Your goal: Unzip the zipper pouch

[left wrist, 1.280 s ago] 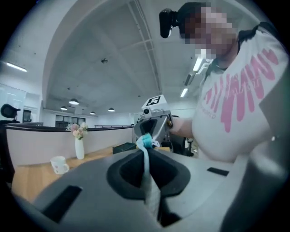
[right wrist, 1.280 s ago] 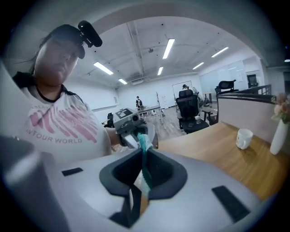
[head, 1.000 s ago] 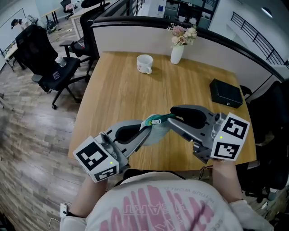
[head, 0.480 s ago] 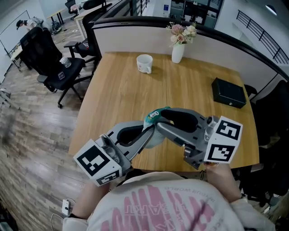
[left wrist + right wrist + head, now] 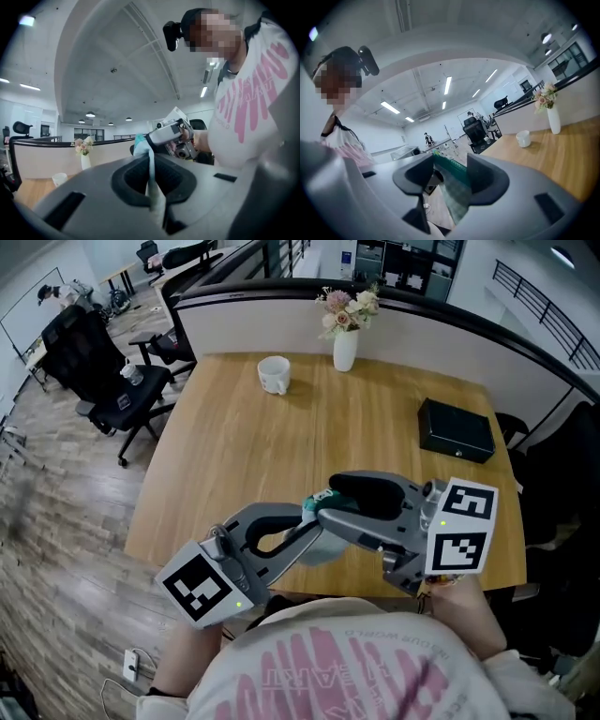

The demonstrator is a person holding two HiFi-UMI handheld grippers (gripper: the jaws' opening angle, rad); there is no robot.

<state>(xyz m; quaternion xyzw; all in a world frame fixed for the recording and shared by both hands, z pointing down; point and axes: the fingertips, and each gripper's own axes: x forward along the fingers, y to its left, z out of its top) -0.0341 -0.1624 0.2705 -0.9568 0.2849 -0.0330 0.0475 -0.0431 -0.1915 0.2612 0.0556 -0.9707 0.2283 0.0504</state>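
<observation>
Head view shows the zipper pouch (image 5: pixel 317 542) above the counter (image 5: pixel 234 446) near its front edge, left gripper view shows fingers of the left gripper (image 5: pixel 145 158) clenched on its fabric, right gripper view shows fingers of the right gripper (image 5: pixel 451 163) just opened, loose around its zipper.

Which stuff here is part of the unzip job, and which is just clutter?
Job:
pouch
left gripper, shut on it
right gripper, jaws have just been opening, pouch between them, not pressed

Clutter:
mug
vase of flowers
black box
office chair
</observation>
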